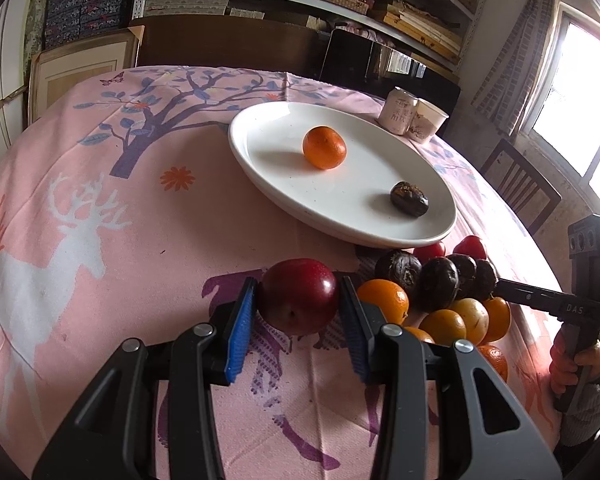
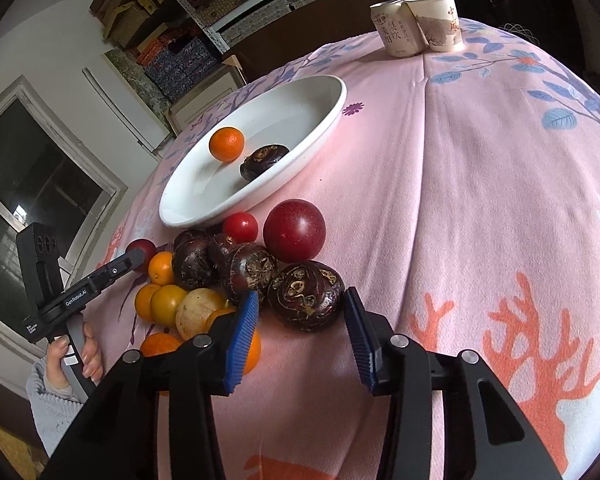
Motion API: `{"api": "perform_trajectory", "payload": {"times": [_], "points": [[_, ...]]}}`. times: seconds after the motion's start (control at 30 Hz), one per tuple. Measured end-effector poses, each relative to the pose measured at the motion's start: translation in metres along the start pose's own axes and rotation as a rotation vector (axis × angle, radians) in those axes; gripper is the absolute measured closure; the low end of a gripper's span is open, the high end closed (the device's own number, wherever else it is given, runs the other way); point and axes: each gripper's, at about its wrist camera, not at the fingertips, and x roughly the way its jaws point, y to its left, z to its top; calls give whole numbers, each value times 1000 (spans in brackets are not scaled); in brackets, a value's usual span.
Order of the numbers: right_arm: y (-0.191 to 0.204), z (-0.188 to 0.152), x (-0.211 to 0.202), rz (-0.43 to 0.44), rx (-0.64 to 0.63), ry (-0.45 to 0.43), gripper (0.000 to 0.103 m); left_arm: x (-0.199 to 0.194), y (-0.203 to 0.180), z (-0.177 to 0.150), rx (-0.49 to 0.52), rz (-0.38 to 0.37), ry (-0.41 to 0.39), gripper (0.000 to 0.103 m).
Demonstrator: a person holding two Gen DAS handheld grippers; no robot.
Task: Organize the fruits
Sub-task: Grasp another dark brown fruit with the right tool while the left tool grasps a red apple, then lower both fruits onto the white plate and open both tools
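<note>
My left gripper [image 1: 299, 294] is shut on a dark red plum [image 1: 300, 312] just above the pink tablecloth; the plum [image 2: 140, 249] also shows from the right wrist. A dark water chestnut [image 2: 306, 296] lies between the blue pads of my right gripper [image 2: 302, 294], and a thin gap shows at the left pad [image 2: 244, 332]. Behind it is a pile of chestnuts [image 2: 252, 268], oranges [image 2: 166, 304], a red plum [image 2: 294, 230] and a small red fruit [image 2: 240, 227]. The white plate [image 1: 360, 184] holds an orange [image 1: 324, 148] and a chestnut [image 1: 409, 199].
A drink can [image 1: 398, 114] and a paper cup [image 1: 428, 120] stand at the table's far edge. A wooden chair [image 1: 520, 188] is to the right of the table, and shelves of boxes are behind it. A person's hand [image 1: 576, 360] holds the right gripper's handle.
</note>
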Motion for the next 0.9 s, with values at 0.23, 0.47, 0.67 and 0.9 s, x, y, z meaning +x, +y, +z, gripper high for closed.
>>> {"api": "perform_trajectory", "payload": {"times": [0.23, 0.47, 0.67, 0.9], "points": [[6, 8, 6, -15, -58, 8, 63, -1, -1, 0, -8, 4, -3, 63], [8, 27, -20, -1, -59, -101, 63, -7, -11, 33, 22, -23, -34, 63], [28, 81, 1, 21, -69, -119, 63, 27, -32, 77, 80, -3, -17, 63], [39, 130, 53, 5, -67, -100, 59, 61, -34, 84, 114, 40, 6, 45]]}}
